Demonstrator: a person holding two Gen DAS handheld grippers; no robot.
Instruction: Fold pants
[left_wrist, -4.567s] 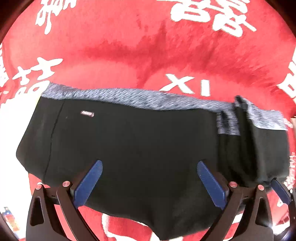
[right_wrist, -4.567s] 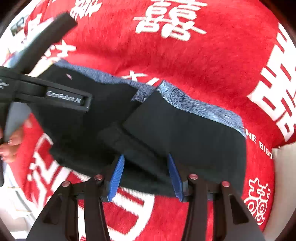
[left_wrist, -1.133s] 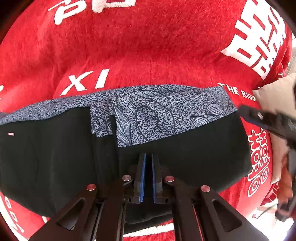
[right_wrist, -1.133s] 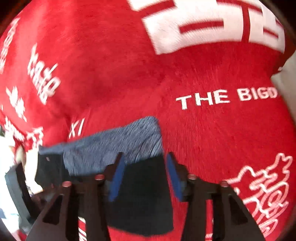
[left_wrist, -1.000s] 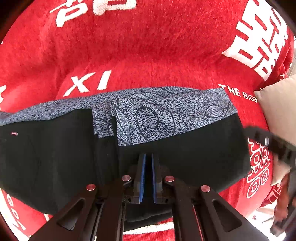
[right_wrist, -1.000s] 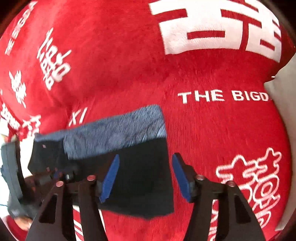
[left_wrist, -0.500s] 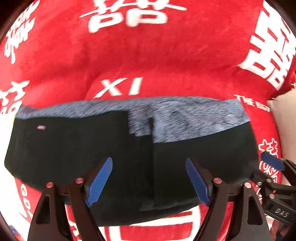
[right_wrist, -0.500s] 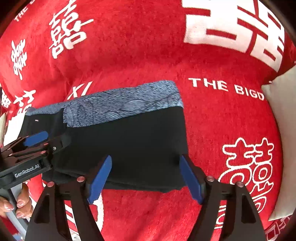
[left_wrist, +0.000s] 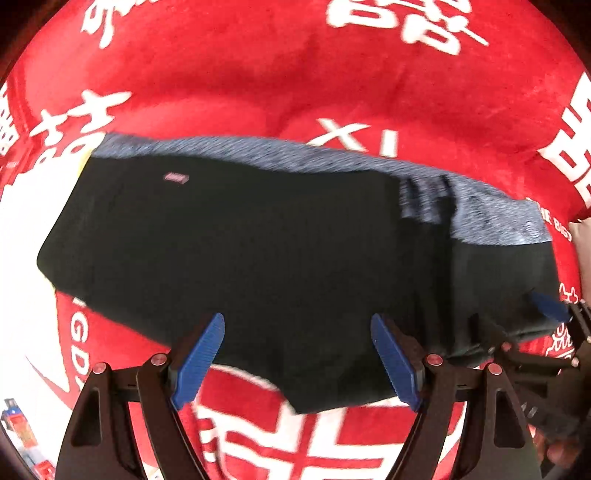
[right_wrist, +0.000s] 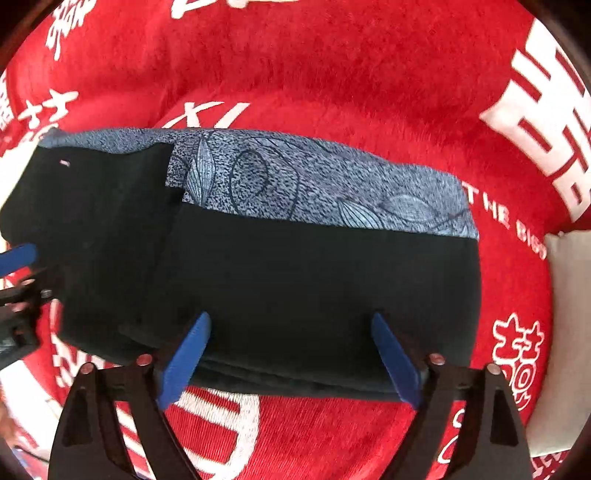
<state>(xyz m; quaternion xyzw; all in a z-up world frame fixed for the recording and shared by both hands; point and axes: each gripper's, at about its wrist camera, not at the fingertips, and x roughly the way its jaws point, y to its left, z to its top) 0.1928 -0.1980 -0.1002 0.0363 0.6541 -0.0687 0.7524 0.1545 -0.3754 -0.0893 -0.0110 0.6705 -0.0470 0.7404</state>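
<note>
Pants (right_wrist: 280, 280) folded, long axis left-right, waistband far side; both tools spread apart.

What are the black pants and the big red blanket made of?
The pants look like soft, matte knit cloth; they fold limply, and the grey band is speckled fabric with printed leaves. The red blanket looks like plush fleece: fuzzy nap, faint ribbing. I can't tell the exact fibres.
</note>
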